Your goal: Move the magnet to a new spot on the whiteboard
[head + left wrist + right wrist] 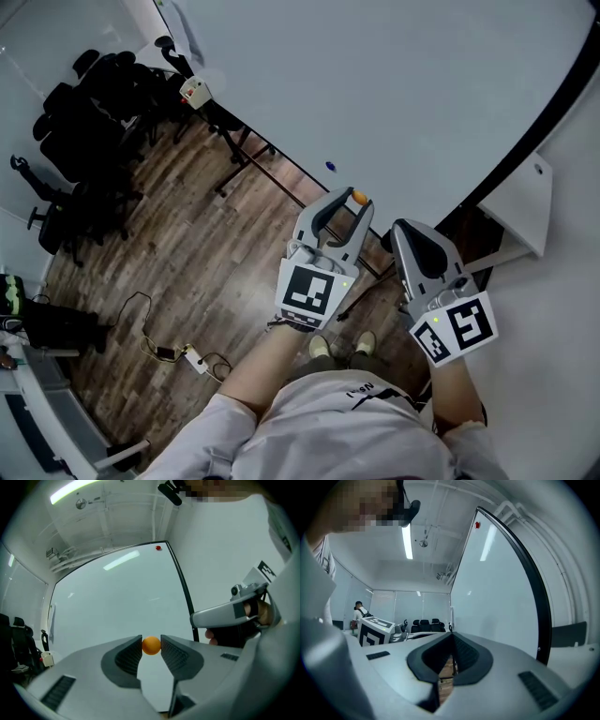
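At the whiteboard's lower edge: the left gripper (pixel 353 201) has its jaws closed on the orange magnet (pixel 151 645), a small ball pinched between the two ribbed pads; I cannot tell whether it touches the board.
Whiteboard (pixel 394 84): large, white and black-framed, standing on a dark-legged stand; a blue dot (pixel 330 167) sits low on it and a red dot (pixel 158 548) sits near its top corner.
Right gripper (pixel 451 638): jaws together with nothing between them, held just beside the left one near the board's end.
Floor (pixel 187 253): brown wood planks, with a white power strip (pixel 192 356) and its cable lying on them.
Room: black office chairs (pixel 84 112) grouped by the wall, a light strip (pixel 408 541) on the white ceiling, and a person (pixel 359 611) far back.
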Available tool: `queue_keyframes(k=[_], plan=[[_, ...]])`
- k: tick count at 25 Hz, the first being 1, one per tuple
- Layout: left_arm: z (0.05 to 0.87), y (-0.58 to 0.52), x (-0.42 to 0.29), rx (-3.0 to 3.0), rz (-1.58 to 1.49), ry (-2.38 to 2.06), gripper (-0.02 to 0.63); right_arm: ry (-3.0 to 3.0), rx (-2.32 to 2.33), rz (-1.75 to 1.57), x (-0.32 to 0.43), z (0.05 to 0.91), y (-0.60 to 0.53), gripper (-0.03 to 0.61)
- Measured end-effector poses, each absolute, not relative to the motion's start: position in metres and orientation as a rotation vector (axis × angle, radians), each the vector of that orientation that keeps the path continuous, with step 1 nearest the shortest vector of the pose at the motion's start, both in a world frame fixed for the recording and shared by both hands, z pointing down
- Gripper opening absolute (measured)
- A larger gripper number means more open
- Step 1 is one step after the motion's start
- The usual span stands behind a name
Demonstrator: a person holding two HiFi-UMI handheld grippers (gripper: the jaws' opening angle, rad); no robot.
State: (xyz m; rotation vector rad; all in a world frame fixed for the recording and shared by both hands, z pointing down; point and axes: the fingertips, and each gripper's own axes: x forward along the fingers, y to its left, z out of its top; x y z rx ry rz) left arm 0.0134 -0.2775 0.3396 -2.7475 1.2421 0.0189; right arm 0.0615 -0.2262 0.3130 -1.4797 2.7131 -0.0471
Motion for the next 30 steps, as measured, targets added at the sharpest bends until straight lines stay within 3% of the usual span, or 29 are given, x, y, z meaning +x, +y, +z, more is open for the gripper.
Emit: queue_keyframes(k=[30], plan=[[0.442, -0.348, 0.024, -2.883, -0.011, 1.229, 0.132, 2.690, -1.582, -0.181, 0.065, 0.384, -0.279, 0.006]])
